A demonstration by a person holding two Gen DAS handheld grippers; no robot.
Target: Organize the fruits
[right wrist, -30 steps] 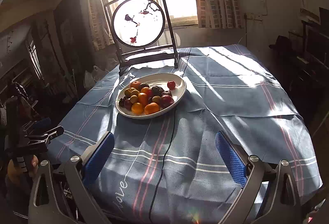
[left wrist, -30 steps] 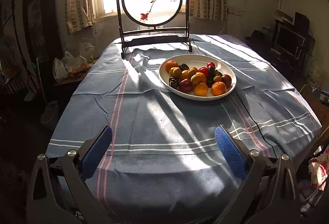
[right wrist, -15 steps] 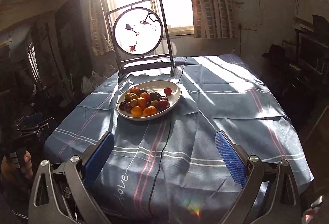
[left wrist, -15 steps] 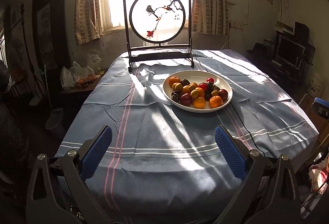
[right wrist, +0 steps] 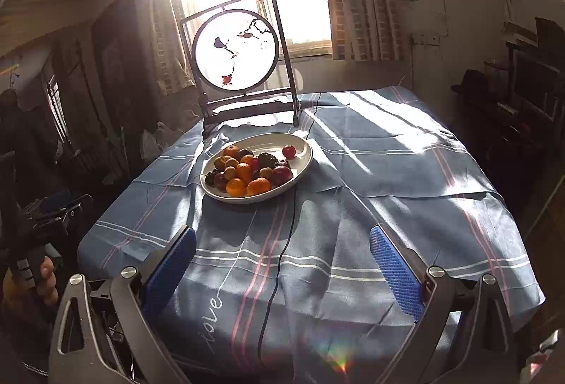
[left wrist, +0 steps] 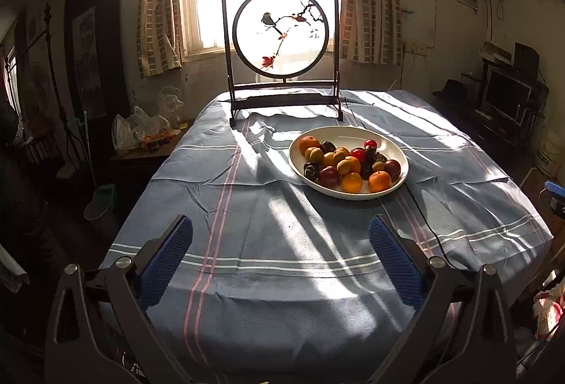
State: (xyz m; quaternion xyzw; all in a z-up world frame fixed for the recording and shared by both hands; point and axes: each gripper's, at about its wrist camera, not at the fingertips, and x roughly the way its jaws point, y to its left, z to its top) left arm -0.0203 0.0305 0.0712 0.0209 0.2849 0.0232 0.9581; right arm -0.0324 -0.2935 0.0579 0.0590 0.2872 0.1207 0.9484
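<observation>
A white oval plate [left wrist: 393, 145] sits on the blue striped tablecloth, piled with several oranges, red apples and dark fruits [left wrist: 348, 165]. The plate also shows in the right wrist view [right wrist: 300, 144], with one small red fruit [right wrist: 289, 151] lying apart at its far side. My left gripper [left wrist: 280, 243] is open and empty, near the table's front edge, well short of the plate. My right gripper [right wrist: 282, 250] is open and empty, also back near the front edge, with the plate ahead and to its left.
A framed round bird screen [left wrist: 281, 33] stands at the table's far edge behind the plate. A thin black cable [right wrist: 286, 235] runs from the plate area to the front edge. A side table with bags [left wrist: 144, 133] stands left; a monitor [left wrist: 506, 98] stands right.
Both grippers have drawn back and risen from the table, so the plate looks smaller and farther. Both jaws stayed open.
</observation>
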